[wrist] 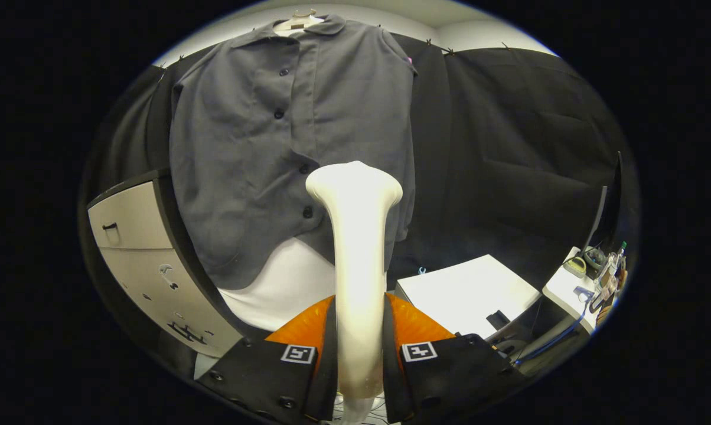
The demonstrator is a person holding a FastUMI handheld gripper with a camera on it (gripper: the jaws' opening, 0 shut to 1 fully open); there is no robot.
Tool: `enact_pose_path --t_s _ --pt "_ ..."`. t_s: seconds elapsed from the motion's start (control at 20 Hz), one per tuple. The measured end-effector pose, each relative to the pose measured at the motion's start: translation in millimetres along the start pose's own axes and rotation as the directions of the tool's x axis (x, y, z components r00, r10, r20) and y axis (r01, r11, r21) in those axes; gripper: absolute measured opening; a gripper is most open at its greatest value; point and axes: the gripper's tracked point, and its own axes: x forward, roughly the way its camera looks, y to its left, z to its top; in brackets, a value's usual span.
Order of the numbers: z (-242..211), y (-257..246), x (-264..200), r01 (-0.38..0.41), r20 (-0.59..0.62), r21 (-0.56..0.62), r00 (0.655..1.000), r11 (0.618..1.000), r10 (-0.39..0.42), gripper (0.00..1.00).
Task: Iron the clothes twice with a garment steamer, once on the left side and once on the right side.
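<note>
Clamped between our fingers (359, 354), the white steamer (358, 248) stands upright by its handle, so its head faces the grey shirt (261, 147). We see that shirt hanging just beyond, buttoned, ready for either side.

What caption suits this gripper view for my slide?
Gripper shut on white garment steamer, its head near the hanging grey shirt.
</note>
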Motion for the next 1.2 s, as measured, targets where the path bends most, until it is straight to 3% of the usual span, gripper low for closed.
enact_pose_path --t_s 0.3,0.6,1.2 --pt "42 -6 -72 0.037 0.081 0.011 0.996 0.999 -0.038 0.39" --pt "88 -4 -125 0.016 0.151 0.026 0.988 1.000 -0.020 0.39" --pt "164 7 -179 -0.024 0.325 0.059 0.946 0.998 0.003 0.39"
